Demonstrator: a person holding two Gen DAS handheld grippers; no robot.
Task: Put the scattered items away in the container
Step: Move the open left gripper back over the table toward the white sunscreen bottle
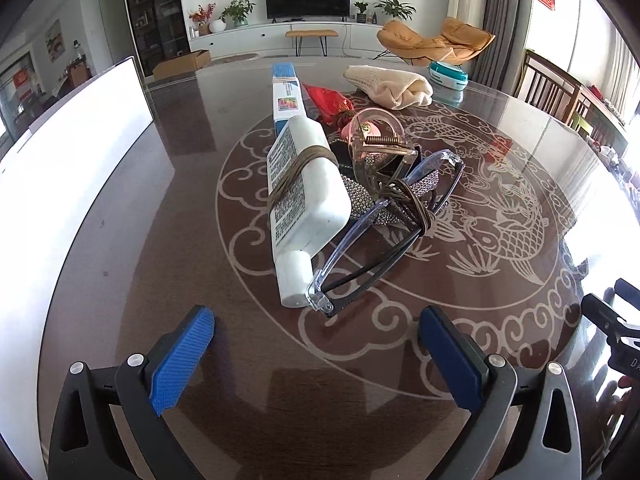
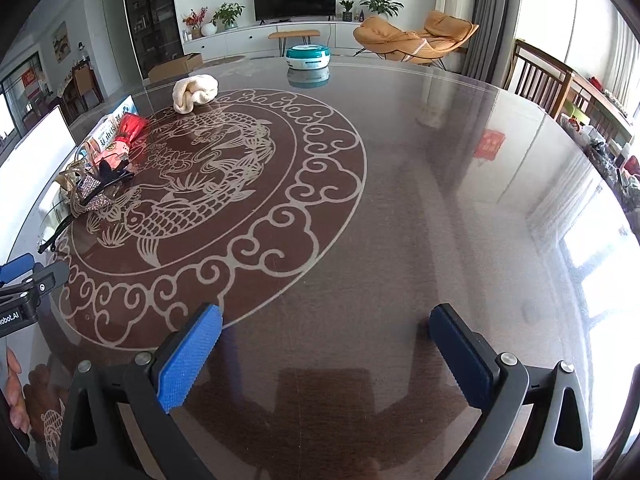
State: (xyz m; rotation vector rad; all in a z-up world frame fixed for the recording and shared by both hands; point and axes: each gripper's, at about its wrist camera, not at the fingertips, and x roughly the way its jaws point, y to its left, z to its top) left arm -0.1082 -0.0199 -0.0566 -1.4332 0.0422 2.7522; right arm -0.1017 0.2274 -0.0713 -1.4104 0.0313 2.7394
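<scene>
A pile of small items lies on the table just ahead of my left gripper (image 1: 316,322), which is wide open and holds nothing. Nearest are a white tube (image 1: 308,204) with a brown hair tie wound round it and clear-framed glasses (image 1: 384,240). Behind them lie a rhinestone hair clip (image 1: 362,200), a pink clear claw clip (image 1: 374,136), a red packet (image 1: 326,102) and a long blue-and-white box (image 1: 286,92). A white container wall (image 1: 72,152) stands at the left. My right gripper (image 2: 326,314) is open over bare table, far right of the pile (image 2: 100,176).
A cream cloth (image 1: 390,86) and a round teal case (image 1: 448,76) sit at the far side of the glossy round table (image 2: 440,200). Wooden chairs (image 2: 536,76) stand beyond the right rim. The left gripper's tip (image 2: 28,276) and a hand (image 2: 16,392) show at the right wrist view's left edge.
</scene>
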